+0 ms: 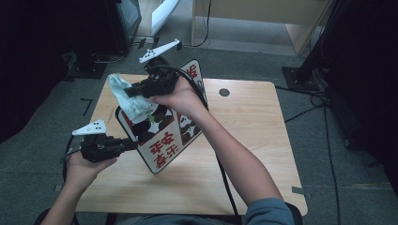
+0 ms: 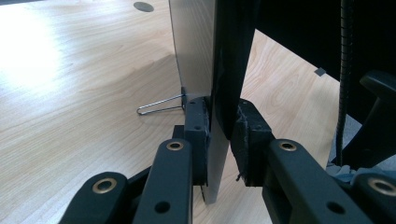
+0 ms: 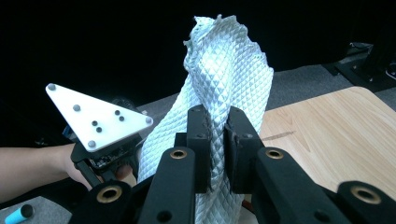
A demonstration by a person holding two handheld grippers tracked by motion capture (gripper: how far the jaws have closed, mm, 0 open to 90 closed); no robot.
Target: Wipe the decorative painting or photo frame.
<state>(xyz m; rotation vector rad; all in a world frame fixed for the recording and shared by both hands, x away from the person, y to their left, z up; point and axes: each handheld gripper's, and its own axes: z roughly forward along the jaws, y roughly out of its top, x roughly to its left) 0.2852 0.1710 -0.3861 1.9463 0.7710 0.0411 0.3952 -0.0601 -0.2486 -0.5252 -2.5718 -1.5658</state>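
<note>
A white quilted cloth [image 3: 224, 79] is pinched between the narrow jaws of the right gripper [image 1: 136, 89], against the upper face of a sign board [image 1: 164, 140] propped near the tabletop's [image 1: 253, 140] left edge. The left gripper [image 2: 223, 135] clamps the board's lower-left edge. The tabletop's right half lies open.

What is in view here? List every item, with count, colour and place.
sign board: one, white with red and black print, stood tilted on the table, clamped at its edge by the left tool
cloth: one, pale blue-white, quilted, against the board's top, pinched in the right tool
wire stand: one, metal, behind the board on the table
table: one, light wood
left tool: one, black, shut on the board
right tool: one, black, shut on the cloth
</note>
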